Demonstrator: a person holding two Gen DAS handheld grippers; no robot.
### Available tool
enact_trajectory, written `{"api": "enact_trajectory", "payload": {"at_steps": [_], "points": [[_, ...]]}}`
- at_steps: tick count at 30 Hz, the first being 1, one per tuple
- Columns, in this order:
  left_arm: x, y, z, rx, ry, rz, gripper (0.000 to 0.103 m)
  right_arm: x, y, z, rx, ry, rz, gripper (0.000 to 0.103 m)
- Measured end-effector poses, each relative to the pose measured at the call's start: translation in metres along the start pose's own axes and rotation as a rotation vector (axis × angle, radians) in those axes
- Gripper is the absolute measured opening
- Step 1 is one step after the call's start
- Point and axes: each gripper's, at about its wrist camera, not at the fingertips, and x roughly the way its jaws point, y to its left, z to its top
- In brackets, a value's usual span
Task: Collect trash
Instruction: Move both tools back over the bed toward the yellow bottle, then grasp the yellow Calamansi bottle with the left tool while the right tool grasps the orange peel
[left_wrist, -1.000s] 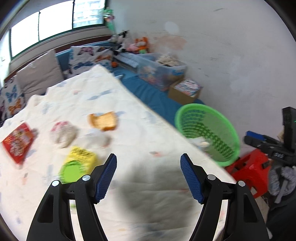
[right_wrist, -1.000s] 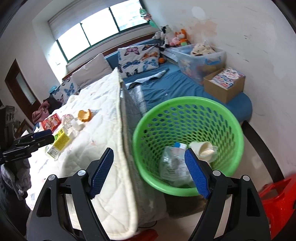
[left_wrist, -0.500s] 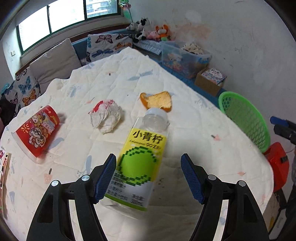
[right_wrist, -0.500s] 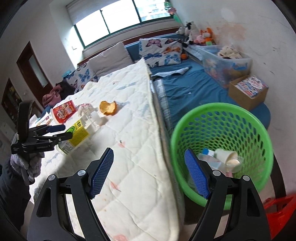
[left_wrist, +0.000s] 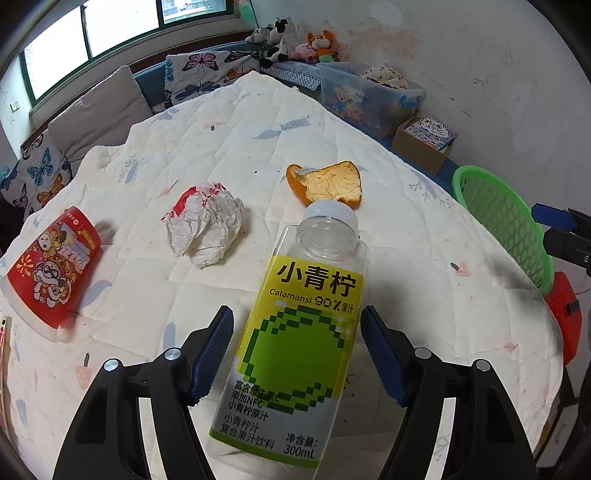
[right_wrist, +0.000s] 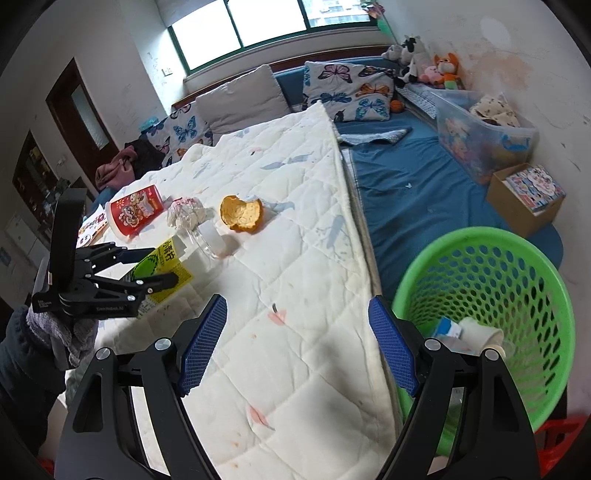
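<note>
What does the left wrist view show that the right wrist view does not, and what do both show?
Only the left wrist view: the clear plastic juice bottle's full yellow-green label, lying between the open left hand-held gripper.

Only the right wrist view: a dark wooden door, and the paper cup and carton inside the green plastic basket.

Both: orange peel, crumpled white paper, red printed cup, white quilt.

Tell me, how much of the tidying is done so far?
Partly done: the green basket already holds some rubbish. In hand now: the left gripper is open around the juice bottle, its jaws just closing a little, not yet gripping. Left on the quilt: the orange peel, crumpled paper and red cup. The right gripper is open and empty.
</note>
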Motion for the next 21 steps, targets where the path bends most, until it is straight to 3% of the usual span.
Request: {"api": "enact_trajectory", "payload": {"at_steps": [12, 21], "points": [[-0.003, -0.003, -0.007, 0.027, -0.043, 0.018, 0.055, 0.036, 0.026, 0.027, -0.061, 0.03, 0.018, 0.079], [-0.041, 0.023, -0.027, -0.041, -0.1, 0.029, 0.053, 0.075, 0.052, 0.045, -0.114, 0.064, 0.031, 0.079]]}}
